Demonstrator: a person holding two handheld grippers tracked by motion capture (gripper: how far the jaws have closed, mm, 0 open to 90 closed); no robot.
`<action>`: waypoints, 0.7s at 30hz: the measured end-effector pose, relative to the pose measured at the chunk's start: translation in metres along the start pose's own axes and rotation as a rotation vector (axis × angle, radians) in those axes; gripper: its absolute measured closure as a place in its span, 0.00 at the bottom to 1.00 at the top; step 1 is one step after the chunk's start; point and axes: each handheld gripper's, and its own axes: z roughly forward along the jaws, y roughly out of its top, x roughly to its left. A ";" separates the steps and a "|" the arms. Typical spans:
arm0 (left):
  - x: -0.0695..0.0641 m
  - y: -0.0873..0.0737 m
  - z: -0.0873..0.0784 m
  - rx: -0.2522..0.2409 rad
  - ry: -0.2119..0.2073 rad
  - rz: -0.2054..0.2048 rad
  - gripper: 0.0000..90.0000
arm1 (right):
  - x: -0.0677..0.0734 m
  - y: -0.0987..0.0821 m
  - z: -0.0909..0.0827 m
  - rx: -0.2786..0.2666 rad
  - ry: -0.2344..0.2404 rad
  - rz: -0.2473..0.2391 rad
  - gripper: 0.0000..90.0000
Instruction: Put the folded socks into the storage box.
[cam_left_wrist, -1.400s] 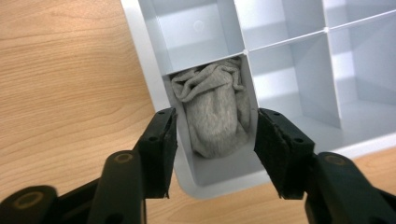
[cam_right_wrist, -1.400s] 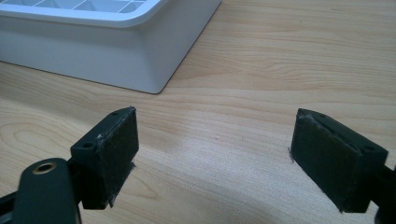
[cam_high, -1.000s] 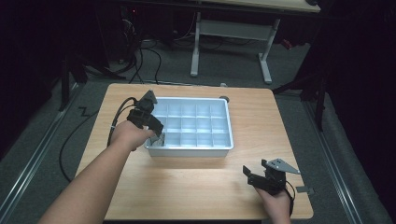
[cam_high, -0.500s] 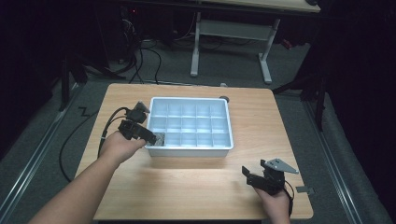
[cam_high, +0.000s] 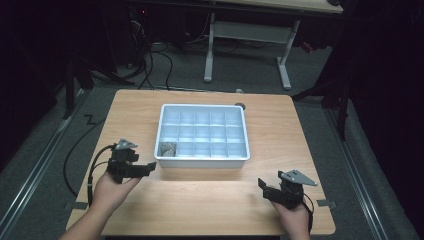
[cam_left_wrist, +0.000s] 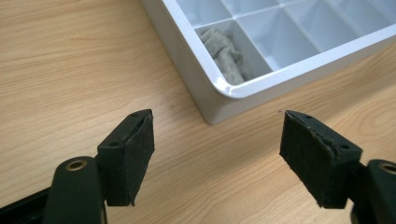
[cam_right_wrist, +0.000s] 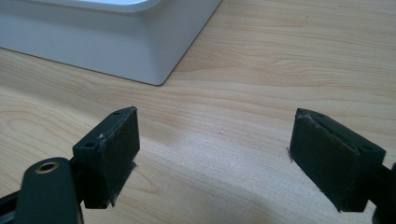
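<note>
The grey cloth (cam_left_wrist: 226, 56) lay crumpled in the near-left corner compartment of the white tray (cam_high: 202, 159) on the desk (cam_high: 210, 200); it looked soft and light, best pinched at a raised fold. The left hand-held gripper (cam_high: 145, 169) and the right hand-held gripper (cam_high: 263, 186) both stood agape, empty.

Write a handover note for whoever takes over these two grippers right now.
Left hand-held gripper: open, empty, low over the table by the white tray's near left corner.
Right hand-held gripper: open, empty, near the table's near right corner.
Done: the grey cloth lies in the tray's near left compartment.
Left: probably just parking both grippers.
</note>
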 end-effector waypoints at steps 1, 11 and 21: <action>0.003 -0.004 -0.003 -0.024 -0.011 -0.003 0.30 | 0.001 0.000 0.000 0.001 0.001 0.000 0.18; 0.038 -0.057 -0.031 -0.200 -0.136 -0.039 0.25 | 0.005 -0.004 0.001 -0.014 0.011 -0.037 0.18; 0.052 -0.062 -0.033 -0.244 -0.172 -0.029 0.16 | 0.003 -0.006 0.003 -0.026 -0.032 -0.053 0.18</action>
